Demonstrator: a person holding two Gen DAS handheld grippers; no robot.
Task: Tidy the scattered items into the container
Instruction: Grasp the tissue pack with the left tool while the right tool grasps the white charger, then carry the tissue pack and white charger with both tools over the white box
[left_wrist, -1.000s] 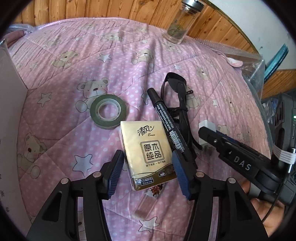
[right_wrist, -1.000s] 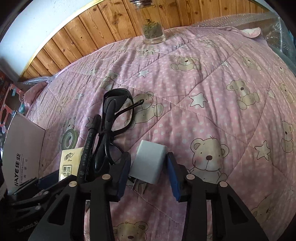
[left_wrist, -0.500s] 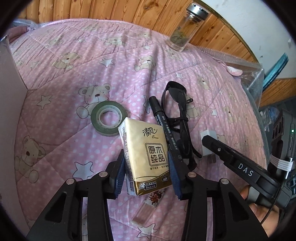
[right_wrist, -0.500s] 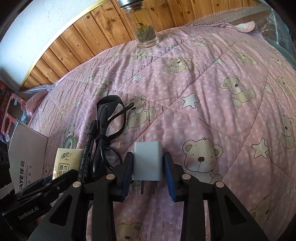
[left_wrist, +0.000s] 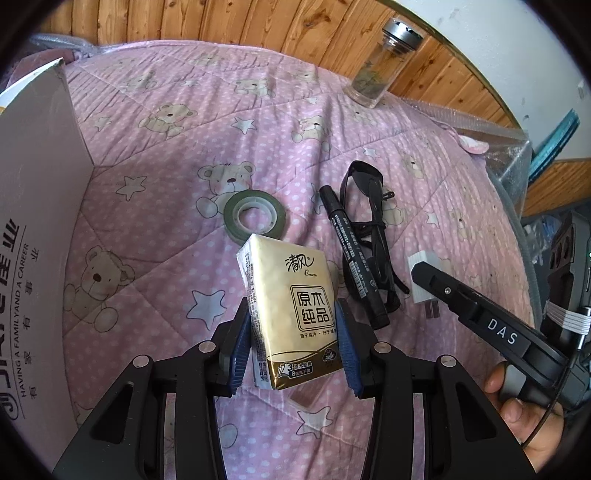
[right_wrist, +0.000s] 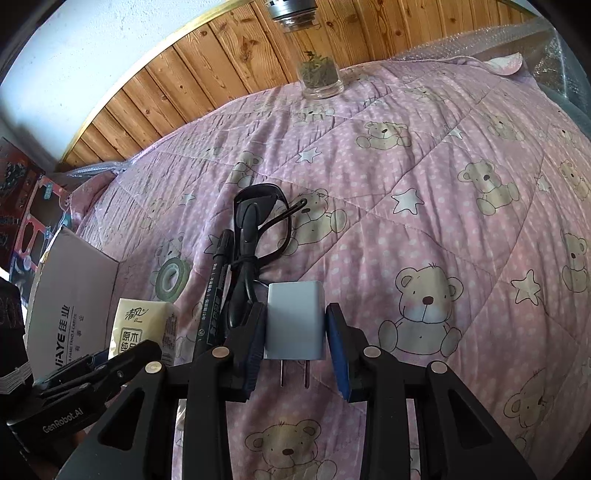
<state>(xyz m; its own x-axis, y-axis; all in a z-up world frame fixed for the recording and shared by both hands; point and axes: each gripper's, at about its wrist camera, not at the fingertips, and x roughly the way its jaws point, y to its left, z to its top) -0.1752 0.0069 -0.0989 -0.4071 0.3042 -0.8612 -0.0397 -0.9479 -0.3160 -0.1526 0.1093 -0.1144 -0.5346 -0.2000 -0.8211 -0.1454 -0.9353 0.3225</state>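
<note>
My left gripper (left_wrist: 293, 345) is shut on a gold tissue pack (left_wrist: 291, 306) and holds it above the pink quilt. My right gripper (right_wrist: 295, 345) is shut on a white charger plug (right_wrist: 294, 319), prongs pointing toward me; the plug also shows in the left wrist view (left_wrist: 423, 280). A black marker (left_wrist: 352, 258), black glasses (left_wrist: 373, 225) and a green tape roll (left_wrist: 255, 218) lie on the quilt ahead. The white cardboard box (left_wrist: 33, 229) stands at the left; it also shows in the right wrist view (right_wrist: 70, 306).
A glass bottle with leaves (left_wrist: 376, 74) stands at the quilt's far edge by the wooden wall. A small clear item (left_wrist: 306, 397) lies under the tissue pack. Bubble wrap (left_wrist: 513, 162) and clutter are at the right.
My left gripper closed on the tissue pack and lifted it off the quilt. My right gripper closed on the charger plug and raised it slightly.
</note>
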